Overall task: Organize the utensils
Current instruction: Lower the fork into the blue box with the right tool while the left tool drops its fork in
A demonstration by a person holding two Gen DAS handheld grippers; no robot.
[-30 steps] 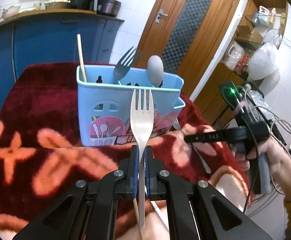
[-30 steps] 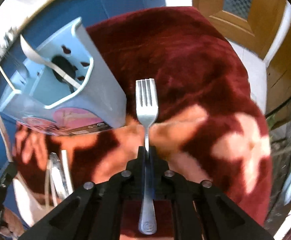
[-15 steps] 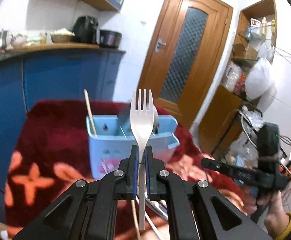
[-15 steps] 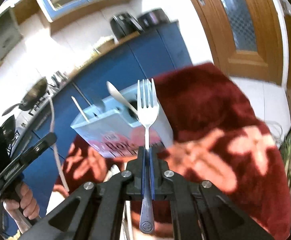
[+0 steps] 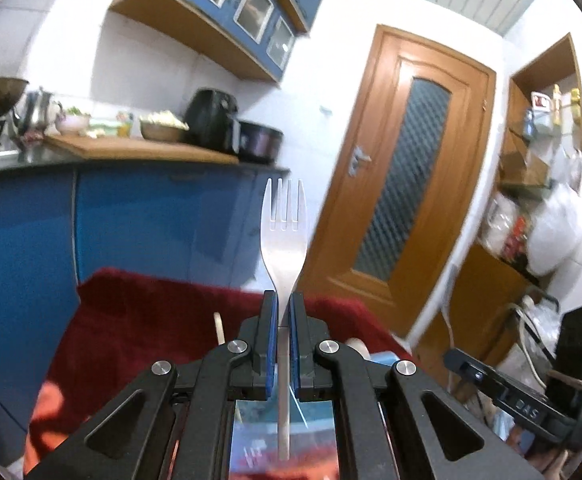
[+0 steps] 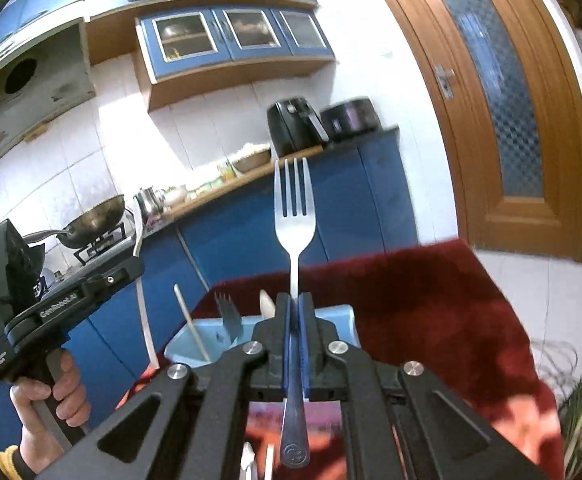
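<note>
You had both tongs clenched, the left tongs (image 5: 284, 320) on a pale fork (image 5: 284, 232), the right tongs (image 6: 295, 320) on a steel fork (image 6: 294, 216), each gripped low on its thin neck, tines up, above the blue caddy (image 6: 199, 346) on the red-clothed tabletop (image 6: 431, 300). Such narrow grips could have let a fork swivel, and tines-up entry risked snagging utensils already inside.

Both forks, one (image 5: 284, 236) in each view (image 6: 294, 216), are plain silver steel. Fingers (image 5: 270, 340) are black with blue pads. Utensil holder (image 6: 195, 346) is light blue. Desk cover (image 6: 431, 300) is dark red with orange-pink floral pattern. Cabinets (image 5: 139, 216) are blue; door (image 5: 407, 184) is orange-brown wood.
</note>
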